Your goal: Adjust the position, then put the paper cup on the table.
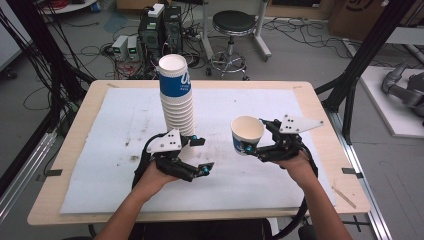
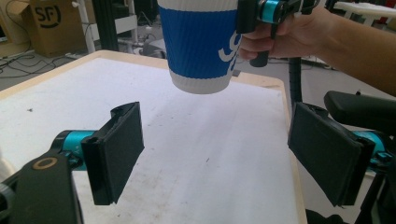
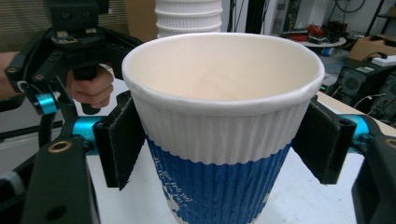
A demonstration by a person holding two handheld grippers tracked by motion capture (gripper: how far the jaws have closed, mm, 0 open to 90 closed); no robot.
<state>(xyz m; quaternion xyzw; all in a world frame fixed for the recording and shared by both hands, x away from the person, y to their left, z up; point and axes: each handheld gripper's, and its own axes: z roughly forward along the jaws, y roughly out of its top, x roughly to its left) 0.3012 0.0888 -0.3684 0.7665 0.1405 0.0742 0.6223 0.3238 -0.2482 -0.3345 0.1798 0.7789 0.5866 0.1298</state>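
Observation:
A tall stack of white paper cups (image 1: 176,102) with a blue-sleeved cup on top stands upright near the middle of the white mat (image 1: 240,175). My left gripper (image 1: 200,156) is open just in front and to the right of the stack's base; nothing lies between its pads (image 2: 116,149). My right gripper (image 1: 255,136) is shut on a single white and blue cup (image 1: 247,133), held upright above the mat to the right of the stack. Its pads (image 3: 122,140) press the cup (image 3: 219,130) on both sides. The left gripper view shows that cup (image 2: 201,46) hanging above the mat.
The mat covers a wooden table (image 1: 70,155). Behind the table, a black stool (image 1: 233,22) and computer boxes (image 1: 156,30) stand on the floor. Black frame posts (image 1: 367,50) rise at the right. Cardboard boxes (image 2: 39,21) sit beyond the table.

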